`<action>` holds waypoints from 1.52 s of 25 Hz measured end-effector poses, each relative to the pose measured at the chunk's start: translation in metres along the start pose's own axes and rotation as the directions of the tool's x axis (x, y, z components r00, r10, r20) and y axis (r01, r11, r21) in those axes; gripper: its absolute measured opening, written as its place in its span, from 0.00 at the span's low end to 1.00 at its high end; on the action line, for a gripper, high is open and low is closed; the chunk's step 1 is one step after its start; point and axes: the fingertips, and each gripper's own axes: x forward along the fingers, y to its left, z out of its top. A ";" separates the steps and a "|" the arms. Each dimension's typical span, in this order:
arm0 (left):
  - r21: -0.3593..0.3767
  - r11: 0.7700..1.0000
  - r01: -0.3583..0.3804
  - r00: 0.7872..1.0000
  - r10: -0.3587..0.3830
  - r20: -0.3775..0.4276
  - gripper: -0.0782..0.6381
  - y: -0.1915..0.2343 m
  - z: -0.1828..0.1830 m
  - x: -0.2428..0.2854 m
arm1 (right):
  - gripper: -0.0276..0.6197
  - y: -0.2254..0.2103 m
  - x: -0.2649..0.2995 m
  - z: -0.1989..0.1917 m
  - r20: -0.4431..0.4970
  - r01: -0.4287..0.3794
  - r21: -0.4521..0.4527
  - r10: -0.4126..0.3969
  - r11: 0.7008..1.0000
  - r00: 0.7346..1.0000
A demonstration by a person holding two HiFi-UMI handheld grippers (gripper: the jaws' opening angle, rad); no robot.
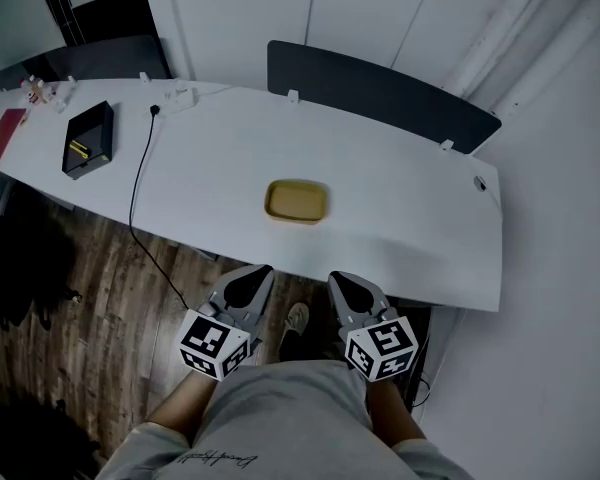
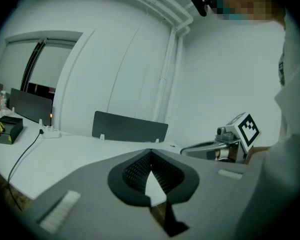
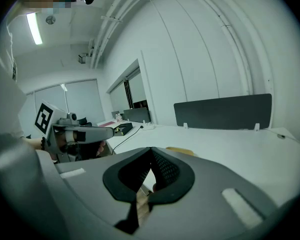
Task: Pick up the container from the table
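Container (image 1: 296, 201): shallow, yellow, rounded rectangle, lying flat and alone on a white table (image 1: 410, 218), near the middle of the tabletop. Nothing touches it.

Left gripper (image 1: 259, 273): held on the person's side of the container, a little to its left and well apart from it, past the table's near edge and above the wooden floor (image 1: 110, 298). In the left gripper view its jaws are clenched, pads meeting at the tips (image 2: 150, 152), with nothing held between them.

Right gripper (image 1: 336, 278): also on the person's side of the container, a little to its right and well apart from it, just beside the left gripper. Its jaws are pressed together at the tips (image 3: 151, 149) and empty. In the right gripper view a sliver of the container (image 3: 180, 150) shows just beyond the closed jaws, ahead and slightly right.

Dark divider panel (image 1: 380, 93): upright along the table's far edge, beyond the container.

Black box (image 1: 88, 138): far to the container's left, on the same tabletop.

Black cable (image 1: 138, 183): left of the container, between it and the black box, running across the tabletop and over the near edge.
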 end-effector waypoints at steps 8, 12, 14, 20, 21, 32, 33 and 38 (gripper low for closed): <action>-0.005 0.999 -0.046 0.999 0.046 0.018 0.11 0.018 0.022 0.054 | 0.06 -0.051 0.034 0.028 -0.007 -0.038 -0.016 0.038 0.999 0.999; -0.004 0.998 -0.066 0.998 0.066 0.025 0.11 0.023 0.031 0.075 | 0.06 -0.068 0.049 0.039 -0.011 -0.064 -0.024 0.063 0.998 0.998; -0.003 0.997 -0.075 0.997 0.075 0.022 0.11 0.025 0.033 0.082 | 0.06 -0.075 0.054 0.043 -0.013 -0.077 -0.028 0.076 0.997 0.997; 0.007 0.996 -0.094 0.996 0.094 0.006 0.11 0.030 0.035 0.090 | 0.06 -0.082 0.065 0.048 -0.015 -0.102 -0.023 0.102 0.994 0.995; 0.008 0.995 -0.096 0.995 0.096 0.002 0.11 0.032 0.035 0.090 | 0.06 -0.082 0.066 0.047 -0.017 -0.105 -0.021 0.104 0.994 0.994; 0.035 0.997 -0.069 0.997 0.070 -0.019 0.11 0.055 0.041 0.091 | 0.06 -0.077 0.085 0.053 -0.021 -0.070 -0.002 0.070 0.998 0.997; 0.037 0.997 -0.061 0.998 0.062 -0.024 0.11 0.058 0.042 0.092 | 0.06 -0.077 0.087 0.054 -0.021 -0.065 0.001 0.065 0.998 0.998; 0.036 0.998 -0.044 0.998 0.045 -0.037 0.11 0.070 0.044 0.098 | 0.06 -0.081 0.095 0.054 -0.033 -0.034 0.013 0.034 0.999 0.999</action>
